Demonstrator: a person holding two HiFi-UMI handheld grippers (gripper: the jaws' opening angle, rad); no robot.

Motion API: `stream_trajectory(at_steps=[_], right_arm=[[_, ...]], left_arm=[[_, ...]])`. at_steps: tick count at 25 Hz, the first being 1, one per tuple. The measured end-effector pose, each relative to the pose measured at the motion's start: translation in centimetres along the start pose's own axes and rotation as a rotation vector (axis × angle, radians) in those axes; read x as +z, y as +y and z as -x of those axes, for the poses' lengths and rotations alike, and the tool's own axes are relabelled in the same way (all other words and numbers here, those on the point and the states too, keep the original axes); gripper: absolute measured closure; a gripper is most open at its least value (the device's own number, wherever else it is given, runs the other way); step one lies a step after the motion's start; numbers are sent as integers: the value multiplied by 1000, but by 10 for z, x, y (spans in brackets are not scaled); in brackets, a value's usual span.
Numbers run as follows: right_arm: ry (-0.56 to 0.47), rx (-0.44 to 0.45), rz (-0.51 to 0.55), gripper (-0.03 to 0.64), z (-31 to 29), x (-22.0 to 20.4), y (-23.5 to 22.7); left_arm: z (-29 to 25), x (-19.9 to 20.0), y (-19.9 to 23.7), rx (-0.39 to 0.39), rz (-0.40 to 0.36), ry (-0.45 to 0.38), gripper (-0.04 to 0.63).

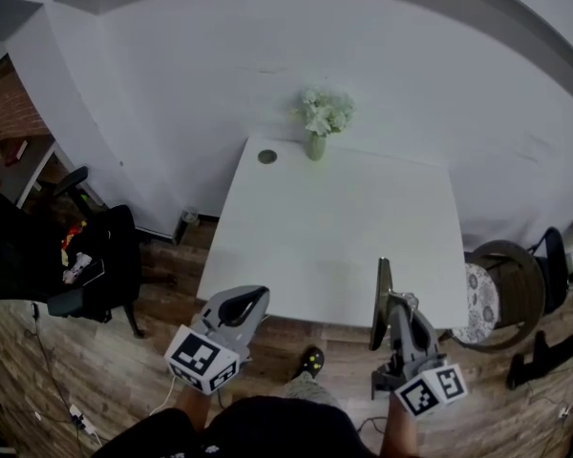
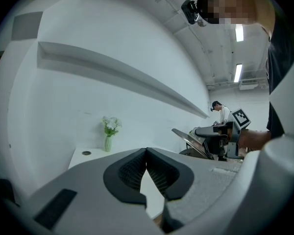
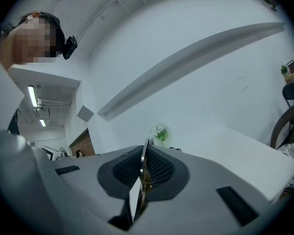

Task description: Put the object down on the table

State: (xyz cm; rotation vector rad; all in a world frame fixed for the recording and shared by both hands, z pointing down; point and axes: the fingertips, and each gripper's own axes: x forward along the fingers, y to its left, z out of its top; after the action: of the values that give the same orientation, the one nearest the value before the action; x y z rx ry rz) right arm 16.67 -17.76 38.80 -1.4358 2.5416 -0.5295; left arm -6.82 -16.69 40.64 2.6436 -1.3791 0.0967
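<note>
A thin, flat dark plate (image 1: 380,303) stands on edge in my right gripper (image 1: 397,305), just over the near right edge of the white table (image 1: 334,227). In the right gripper view the jaws are shut on the plate's thin metal edge (image 3: 142,180), which runs up between the pads. The left gripper view shows the same plate (image 2: 186,137) tilted, sticking out of the right gripper (image 2: 213,141). My left gripper (image 1: 253,300) hovers off the table's near left corner. Its pads meet at the tips (image 2: 146,152) with nothing between them.
A green vase of pale flowers (image 1: 317,122) and a round cable hole (image 1: 267,156) sit at the table's far edge by the white wall. A black office chair (image 1: 86,256) stands left, a round chair with a patterned cushion (image 1: 492,294) right. Wooden floor lies below.
</note>
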Motion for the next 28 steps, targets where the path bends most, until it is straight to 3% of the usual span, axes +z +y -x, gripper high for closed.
stream_trajectory(at_steps=[19, 28], right_arm=[[108, 133, -22, 611, -106, 2, -82], [183, 115, -34, 611, -152, -26, -97]], left_arm=[[-90, 7, 36, 146, 4, 20, 597], [-98, -1, 69, 163, 32, 33, 597]])
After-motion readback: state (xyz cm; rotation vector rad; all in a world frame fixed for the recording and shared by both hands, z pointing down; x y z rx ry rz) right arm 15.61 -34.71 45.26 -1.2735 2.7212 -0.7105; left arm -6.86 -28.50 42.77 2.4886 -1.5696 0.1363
